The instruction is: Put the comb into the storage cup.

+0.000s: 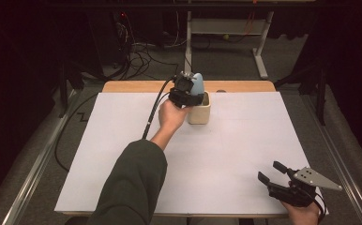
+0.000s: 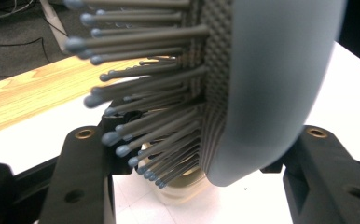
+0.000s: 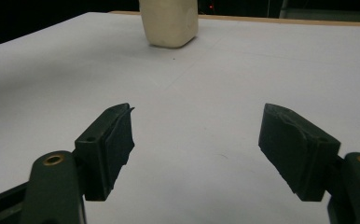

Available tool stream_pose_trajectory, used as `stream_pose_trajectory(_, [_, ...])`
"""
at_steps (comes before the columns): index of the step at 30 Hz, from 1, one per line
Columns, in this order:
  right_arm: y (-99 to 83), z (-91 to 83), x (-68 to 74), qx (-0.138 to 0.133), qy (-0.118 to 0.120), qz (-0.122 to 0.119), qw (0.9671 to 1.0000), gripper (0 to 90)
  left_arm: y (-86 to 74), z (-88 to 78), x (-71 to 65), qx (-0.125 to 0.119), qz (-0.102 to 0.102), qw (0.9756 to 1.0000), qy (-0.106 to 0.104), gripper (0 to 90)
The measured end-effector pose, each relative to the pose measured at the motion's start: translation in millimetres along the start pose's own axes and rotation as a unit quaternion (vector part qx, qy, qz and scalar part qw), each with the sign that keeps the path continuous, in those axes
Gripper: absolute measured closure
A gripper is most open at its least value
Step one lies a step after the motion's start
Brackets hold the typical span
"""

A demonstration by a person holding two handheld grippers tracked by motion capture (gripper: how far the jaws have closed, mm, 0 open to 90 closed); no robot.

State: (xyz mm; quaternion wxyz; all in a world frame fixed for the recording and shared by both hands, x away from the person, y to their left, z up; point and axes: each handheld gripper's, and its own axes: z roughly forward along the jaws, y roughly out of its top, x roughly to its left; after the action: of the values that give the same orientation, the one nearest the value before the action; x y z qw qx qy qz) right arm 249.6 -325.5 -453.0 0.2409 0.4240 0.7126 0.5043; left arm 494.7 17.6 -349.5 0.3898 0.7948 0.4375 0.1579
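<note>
A: Left gripper (image 1: 191,91) first. What's it got?

B: A pale blue-grey plastic hairbrush (image 1: 198,84) with grey ball-tipped bristles (image 2: 136,93). In the left gripper view the brush head sits right between the two black jaws, bristles pointing to the view's left, smooth back to its right. The jaws press in on it from both sides, so it's gripped.

A: Where on the worktop?

B: Near the far edge, around the middle. The brush head stands upright directly over a cream, square-ish plastic cup (image 1: 199,112) that sits on the white sheet (image 1: 245,136) covering the worktop. In the left gripper view the cup's rim (image 2: 183,189) peeks out just under the brush. Handle is hidden; can't tell how far down into the cup it reaches.

A: The person's left hand (image 1: 172,116)?

B: Wrapped round the gripper's body, dark green sleeve (image 1: 132,187) running in from the near edge, black cable (image 1: 153,110) trailing back from it.

A: Right gripper (image 1: 272,172)?

B: Near the worktop's near right corner, well apart from cup and brush. Jaws spread wide, nothing between them, just bare white sheet in the right gripper view, with the cup (image 3: 169,22) far off at the top. Grey three-cornered plate (image 1: 316,178) on top.

A: Anything else?

B: A strip of light wood (image 1: 137,86) shows along the far edge beyond the sheet.
</note>
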Motion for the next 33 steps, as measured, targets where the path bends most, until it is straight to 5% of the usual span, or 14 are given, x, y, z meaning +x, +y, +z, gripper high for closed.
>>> stream_pose_trajectory(7, [-0.1,0.3,-0.2,0.001,0.001,0.001,1.0000,26.8,-1.2,0.9,4.9,0.017,-0.003,0.9998,0.010,38.8])
stream_pose_trajectory(15, [0.1,0.5,0.3,0.003,0.002,-0.002,1.0000,26.9,-2.9,-2.7,7.6,0.009,0.002,0.9999,0.010,35.3])
stream_pose_trajectory(33, [-0.1,1.7,0.2,0.003,0.003,-0.002,1.0000,27.1,-5.3,-10.2,15.4,0.004,-0.003,0.9998,-0.022,26.2])
